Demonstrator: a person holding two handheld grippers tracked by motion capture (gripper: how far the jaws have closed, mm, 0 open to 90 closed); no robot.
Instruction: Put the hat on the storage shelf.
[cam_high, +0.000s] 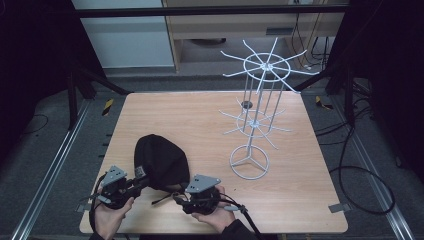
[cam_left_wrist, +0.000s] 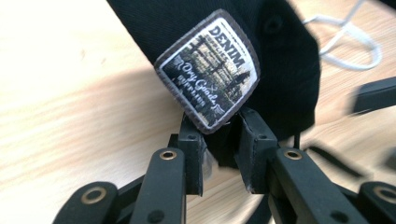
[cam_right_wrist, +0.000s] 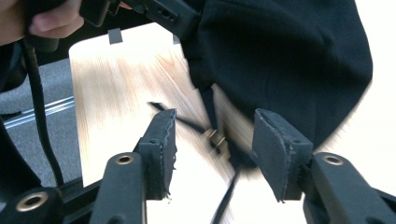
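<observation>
Left tool (cam_high: 131, 186) clamped on the black cap's (cam_high: 161, 161) rim just beneath its denim patch (cam_left_wrist: 208, 69); right tool (cam_high: 181, 196) spread apart around the dangling strap buckle (cam_right_wrist: 215, 138). Cap flat on bench (cam_high: 200, 120), crown pointing away; wire rack (cam_high: 260, 110) beyond, right.

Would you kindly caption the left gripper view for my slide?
Left gripper pinching the edge of a black cap just below its woven denim patch, over the wooden table.

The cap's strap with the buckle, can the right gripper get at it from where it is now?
Probably yes: the right gripper has its jaws open with the strap lying between them.
</observation>
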